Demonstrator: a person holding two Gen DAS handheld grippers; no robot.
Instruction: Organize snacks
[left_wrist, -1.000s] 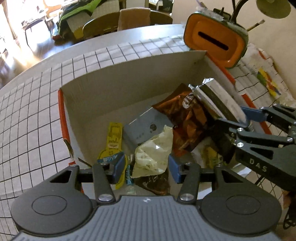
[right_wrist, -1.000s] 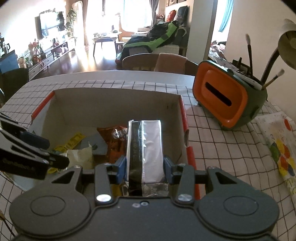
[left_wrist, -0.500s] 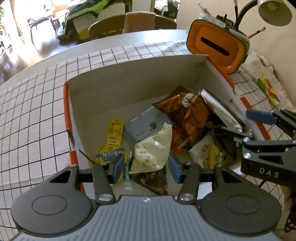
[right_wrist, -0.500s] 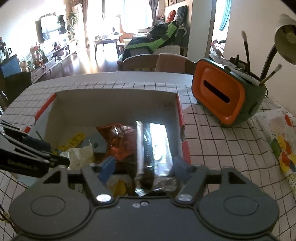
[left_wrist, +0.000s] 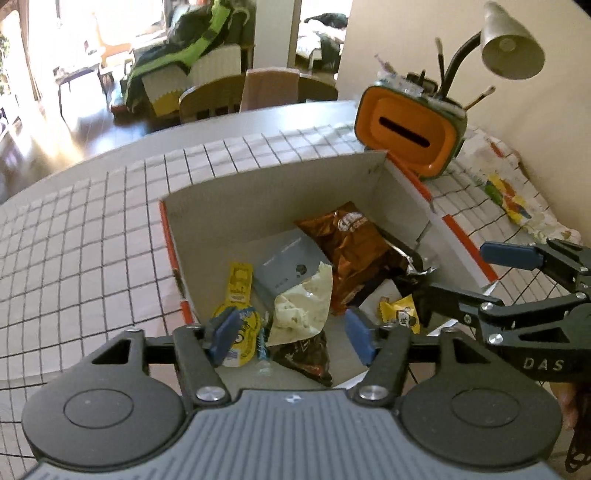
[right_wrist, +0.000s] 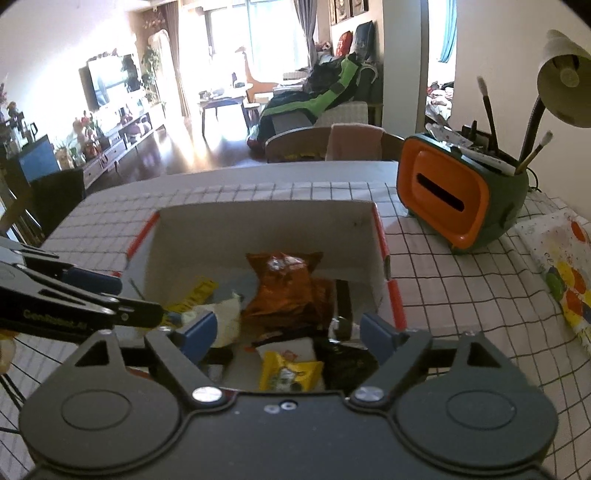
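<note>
An open cardboard box (left_wrist: 170, 236) with an orange rim holds several snacks: an orange-brown chip bag (left_wrist: 351, 254), a grey packet (left_wrist: 291, 266), a pale cream bag (left_wrist: 303, 302), yellow packets (left_wrist: 240, 280) and a silver packet (left_wrist: 410, 258) lying by the right wall. My left gripper (left_wrist: 290, 334) hovers over the box's near edge. Its jaws are opening, and the cream bag lies loose below them. My right gripper (right_wrist: 288, 330) hangs above the box (right_wrist: 380, 236), jaws opening and empty. Below it lie the chip bag (right_wrist: 288, 291) and the silver packet (right_wrist: 341, 317).
An orange and green holder (right_wrist: 454, 199) with brushes stands behind the box on the right, under a desk lamp (left_wrist: 513, 48). A colourful printed cloth (right_wrist: 569, 266) lies at the far right. A checked tablecloth (left_wrist: 74, 240) covers the table; chairs stand behind it.
The right gripper's jaws spread and let go of the silver packet, which dropped into the box by the right wall. Both grippers rose and drew back. The left jaws widened.
</note>
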